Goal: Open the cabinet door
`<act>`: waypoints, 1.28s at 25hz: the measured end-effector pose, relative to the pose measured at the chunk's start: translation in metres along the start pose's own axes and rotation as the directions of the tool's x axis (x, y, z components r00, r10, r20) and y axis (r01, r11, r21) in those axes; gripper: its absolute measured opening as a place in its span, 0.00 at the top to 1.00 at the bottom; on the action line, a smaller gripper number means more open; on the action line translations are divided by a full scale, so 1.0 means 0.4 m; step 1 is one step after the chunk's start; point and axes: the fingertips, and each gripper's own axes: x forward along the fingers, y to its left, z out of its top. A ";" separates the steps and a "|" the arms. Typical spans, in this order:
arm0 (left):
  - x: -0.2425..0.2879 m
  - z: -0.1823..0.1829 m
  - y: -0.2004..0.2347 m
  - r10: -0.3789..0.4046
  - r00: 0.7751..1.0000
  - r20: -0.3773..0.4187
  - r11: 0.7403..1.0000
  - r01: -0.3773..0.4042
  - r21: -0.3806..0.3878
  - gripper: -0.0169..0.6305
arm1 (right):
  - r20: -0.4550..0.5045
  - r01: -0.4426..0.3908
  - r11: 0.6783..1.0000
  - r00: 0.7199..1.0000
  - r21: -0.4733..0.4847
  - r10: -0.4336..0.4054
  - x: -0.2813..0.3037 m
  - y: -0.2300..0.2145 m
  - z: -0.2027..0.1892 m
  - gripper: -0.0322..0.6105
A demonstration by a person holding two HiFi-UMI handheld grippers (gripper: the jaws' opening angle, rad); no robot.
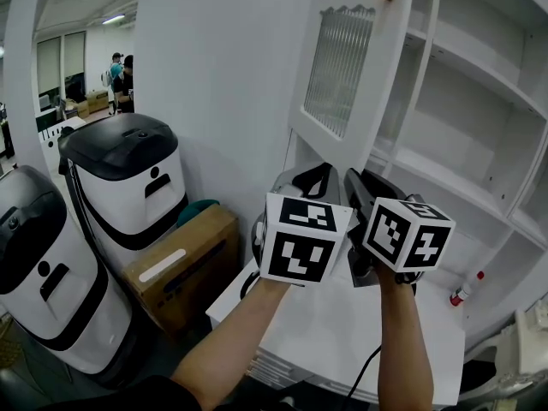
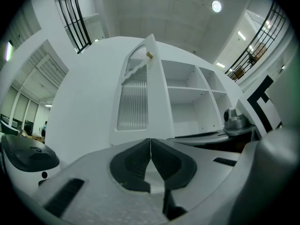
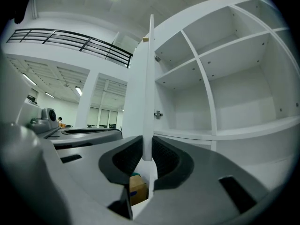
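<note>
right gripper [image 3: 147, 149] clamps the cabinet door [image 3: 149, 83] by its bottom edge, door upright and edge-on dead ahead, left gripper [image 2: 150, 146] pinched shut, empty, alongside.

No word, number or brand can be read anywhere. The white cube [image 1: 304, 240] on the left gripper [image 2: 150, 142] and the white cube [image 1: 408, 234] on the right gripper [image 3: 147, 149] carry only black-and-white square marker patterns. The brown cardboard box [image 1: 184, 268] bears a white strip label [image 1: 163, 265], too blurred to read.
</note>
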 end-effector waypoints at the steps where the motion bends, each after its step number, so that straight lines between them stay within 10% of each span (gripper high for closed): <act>1: -0.006 0.002 0.005 0.005 1.000 0.004 1.000 -0.005 0.001 0.95 | 0.000 -0.003 1.000 1.000 -0.003 0.003 0.000 0.009 0.000 0.84; 32: -0.142 0.003 0.199 0.166 0.986 0.019 0.986 -0.166 0.021 0.95 | 0.035 -0.133 0.985 0.990 -0.111 0.138 0.057 0.269 0.006 0.82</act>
